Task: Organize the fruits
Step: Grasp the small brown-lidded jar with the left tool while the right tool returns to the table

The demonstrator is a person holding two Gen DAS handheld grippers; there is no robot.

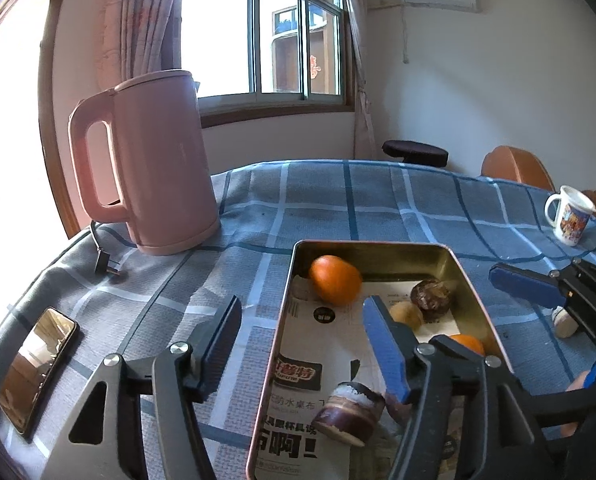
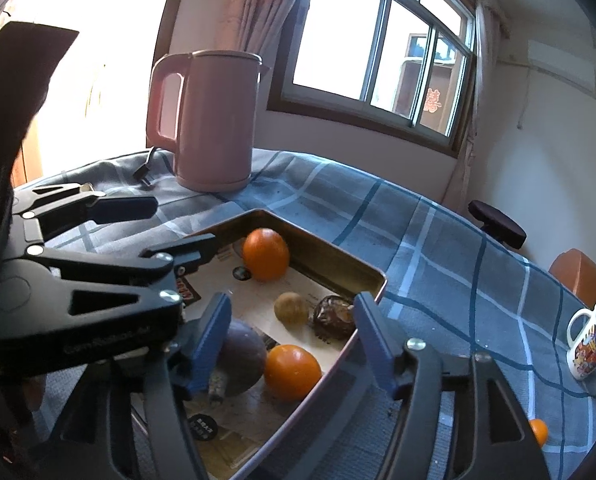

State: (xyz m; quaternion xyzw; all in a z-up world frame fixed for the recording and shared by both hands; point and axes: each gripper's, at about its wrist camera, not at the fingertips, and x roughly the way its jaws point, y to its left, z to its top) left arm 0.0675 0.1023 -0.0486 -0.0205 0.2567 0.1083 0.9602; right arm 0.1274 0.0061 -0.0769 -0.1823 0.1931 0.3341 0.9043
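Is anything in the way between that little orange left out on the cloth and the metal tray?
Nothing visible on the cloth. The little orange lies right of the tray, half hidden behind the frame of the open right gripper, which sits between them in this view. The mug stands farther off.

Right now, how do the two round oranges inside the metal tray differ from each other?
The far orange sits by the back wall of the metal tray, well clear of other fruit; the near orange lies toward the tray's front beside a dark purple fruit. The far one stands alone beyond both grippers; the near one lies between the right gripper fingers, untouched. Both look bright orange, smooth and whole.
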